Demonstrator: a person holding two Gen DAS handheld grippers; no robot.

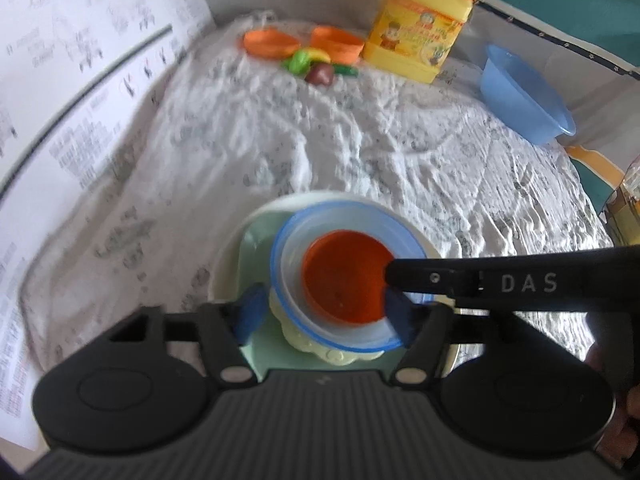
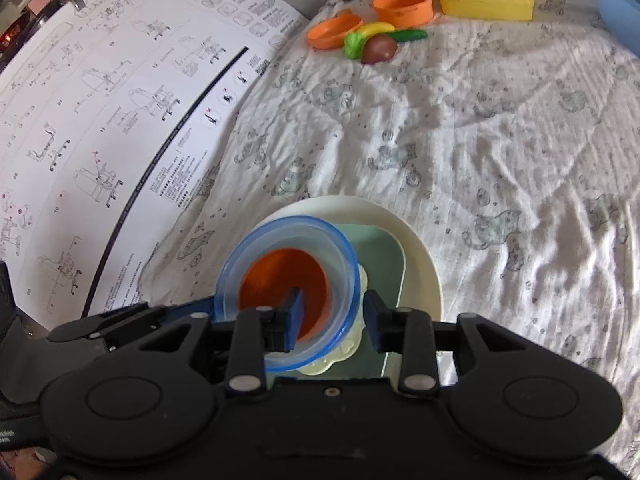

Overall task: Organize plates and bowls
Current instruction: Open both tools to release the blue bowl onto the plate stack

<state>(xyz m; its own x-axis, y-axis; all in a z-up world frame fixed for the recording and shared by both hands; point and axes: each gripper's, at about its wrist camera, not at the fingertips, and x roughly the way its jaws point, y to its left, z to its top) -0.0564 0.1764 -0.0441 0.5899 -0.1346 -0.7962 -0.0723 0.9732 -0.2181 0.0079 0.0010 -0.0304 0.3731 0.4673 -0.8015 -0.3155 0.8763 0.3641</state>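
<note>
Your right tool (image 2: 333, 322) straddles the clear bowl's (image 2: 256, 248) rim, pads not quite pinching; the left tool (image 1: 326, 312) is spread around the stack on the cream plate (image 2: 420, 248). Settle it centred, then withdraw straight.

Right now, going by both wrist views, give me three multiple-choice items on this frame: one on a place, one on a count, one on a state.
1. Where is the blue-rimmed bowl?
A. on the cream plate stack
B. in the blue basin
C. upside down on the cloth

2. How many orange dishes stand by the yellow jug?
A. one
B. two
C. four

3. The left gripper is:
A. shut on toy food
B. shut on the basin
C. open, with the bowl between its pads

Key:
1 A: the bowl rests on top of the stacked plates.
2 B: two orange dishes sit side by side.
3 C: a gap shows beside the left pad.
</note>
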